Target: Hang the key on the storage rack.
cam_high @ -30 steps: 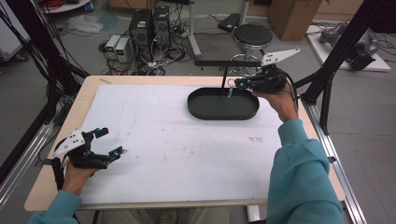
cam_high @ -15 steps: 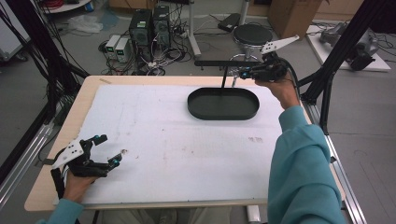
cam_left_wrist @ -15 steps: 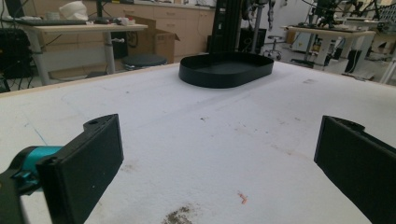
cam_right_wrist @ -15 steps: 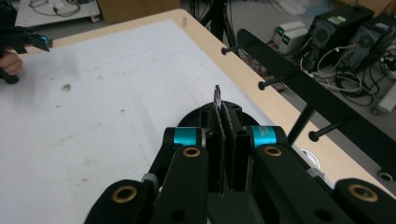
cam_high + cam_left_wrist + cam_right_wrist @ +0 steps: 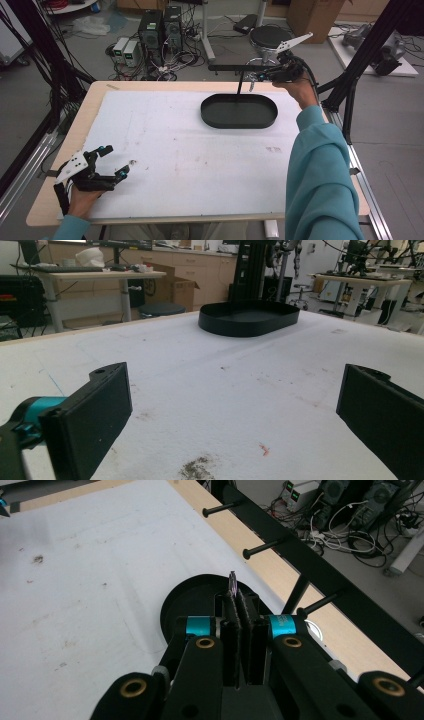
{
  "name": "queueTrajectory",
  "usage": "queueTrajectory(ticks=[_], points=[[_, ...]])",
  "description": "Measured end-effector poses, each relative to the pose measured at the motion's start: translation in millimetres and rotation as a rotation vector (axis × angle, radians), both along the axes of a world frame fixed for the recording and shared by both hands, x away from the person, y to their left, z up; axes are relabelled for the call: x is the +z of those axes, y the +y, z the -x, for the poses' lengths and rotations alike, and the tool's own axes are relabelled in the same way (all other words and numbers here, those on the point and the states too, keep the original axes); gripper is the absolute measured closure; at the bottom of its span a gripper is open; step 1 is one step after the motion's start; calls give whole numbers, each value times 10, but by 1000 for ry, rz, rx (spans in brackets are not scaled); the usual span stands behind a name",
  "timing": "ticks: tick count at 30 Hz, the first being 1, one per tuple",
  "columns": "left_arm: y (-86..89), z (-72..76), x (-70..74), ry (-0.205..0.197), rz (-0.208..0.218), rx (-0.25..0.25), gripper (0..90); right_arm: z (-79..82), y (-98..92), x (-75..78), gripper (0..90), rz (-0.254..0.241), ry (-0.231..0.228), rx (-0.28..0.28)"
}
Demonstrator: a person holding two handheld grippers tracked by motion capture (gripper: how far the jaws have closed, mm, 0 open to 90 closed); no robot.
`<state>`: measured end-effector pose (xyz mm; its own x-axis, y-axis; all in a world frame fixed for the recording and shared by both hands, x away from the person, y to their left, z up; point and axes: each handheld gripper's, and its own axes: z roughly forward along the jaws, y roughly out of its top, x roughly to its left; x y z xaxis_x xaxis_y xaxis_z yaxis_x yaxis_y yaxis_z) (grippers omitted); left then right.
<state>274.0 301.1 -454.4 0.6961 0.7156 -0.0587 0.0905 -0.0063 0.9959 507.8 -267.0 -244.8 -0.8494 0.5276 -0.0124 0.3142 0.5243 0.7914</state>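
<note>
- High view: right gripper (image 5: 256,76) is being held above the black tray's (image 5: 239,122) far rim, jaws pressed together on a thin small item (image 5: 232,582), identity unclear.
- Left gripper (image 5: 114,161) is being rested near the table's (image 5: 200,165) front-left corner, jaws spread wide, gripping nothing.

Left claw (image 5: 111,161) gapes wide — right claw (image 5: 243,611) pinched (arm outstretched).

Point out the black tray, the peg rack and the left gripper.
tray (image 5: 239,121): high view, near rim.
peg rack (image 5: 320,575): right gripper view, black bar.
left gripper (image 5: 116,161): high view, midway between its open jaws.
</note>
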Motion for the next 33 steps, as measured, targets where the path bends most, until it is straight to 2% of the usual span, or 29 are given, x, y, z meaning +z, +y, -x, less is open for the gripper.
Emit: queueTrajectory(ticks=[5, 10, 20, 24, 33], points=[[-5, 1, -1, -1, -2, -1, 17, -35, 11, -24, 891, 6, -1, -8], [-18, 11, -1, -11, -19, -4, 17, -113, -13, -84, 890, 21, 11, -58], [-23, 15, -3, -14, -19, 2, 17, -219, -37, -165, 890, 46, 13, -110], [-20, 16, -4, -15, -19, 2, 17, -253, -54, -187, 890, 29, 14, -124], [-21, 18, -4, -17, -19, 3, 17, -313, -56, -233, 890, 38, 12, -149]])
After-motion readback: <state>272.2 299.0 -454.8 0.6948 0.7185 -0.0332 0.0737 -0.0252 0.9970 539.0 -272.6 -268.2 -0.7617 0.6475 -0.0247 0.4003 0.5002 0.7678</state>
